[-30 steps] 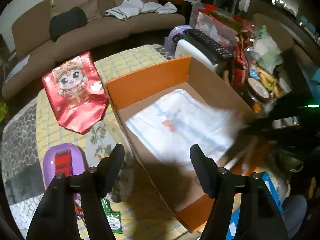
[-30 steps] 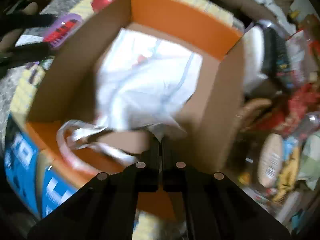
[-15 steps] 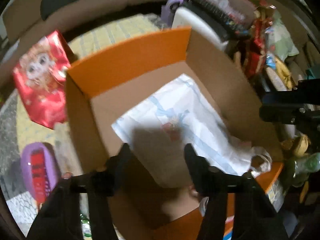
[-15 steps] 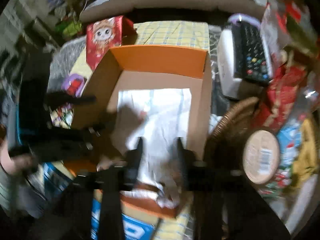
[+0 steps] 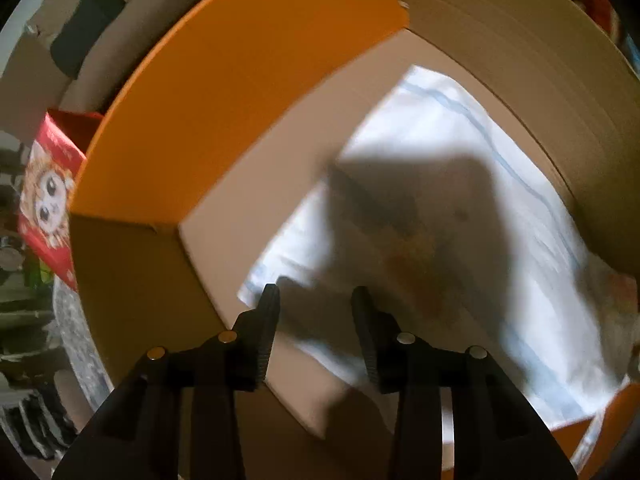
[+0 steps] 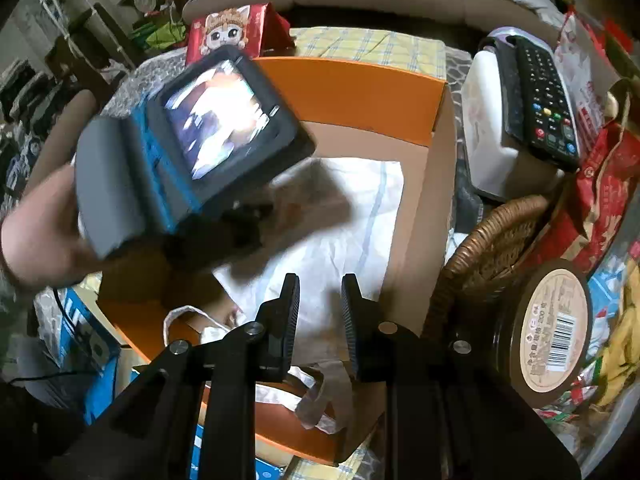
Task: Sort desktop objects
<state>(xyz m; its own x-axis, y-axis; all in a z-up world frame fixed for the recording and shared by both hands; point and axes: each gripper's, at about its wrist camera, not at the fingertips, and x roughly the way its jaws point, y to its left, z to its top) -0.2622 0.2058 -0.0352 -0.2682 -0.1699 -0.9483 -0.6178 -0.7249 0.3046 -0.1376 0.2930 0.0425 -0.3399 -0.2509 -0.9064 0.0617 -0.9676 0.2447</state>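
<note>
left claw (image 5: 314, 304) parted, closing, nothing clamped, inside cardboard box (image 5: 256, 80) | right claw (image 6: 319, 300) slightly parted, empty, above box | risk: white plastic bag (image 5: 460, 168) snagged, dragged out

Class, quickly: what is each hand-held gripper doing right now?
Left hand-held gripper: closing, nothing between its jaws, over the box.
Right hand-held gripper: open, empty.

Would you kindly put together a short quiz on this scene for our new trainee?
1. True or false: the remote control lies outside the cardboard box.
2. What lies on the box floor? A: white plastic bag; B: red pouch; C: round tin.
3. Fill in: in the right wrist view, the wicker basket stands on the box's ____ side.
Key: 1 true; 2 A; 3 right.
</note>
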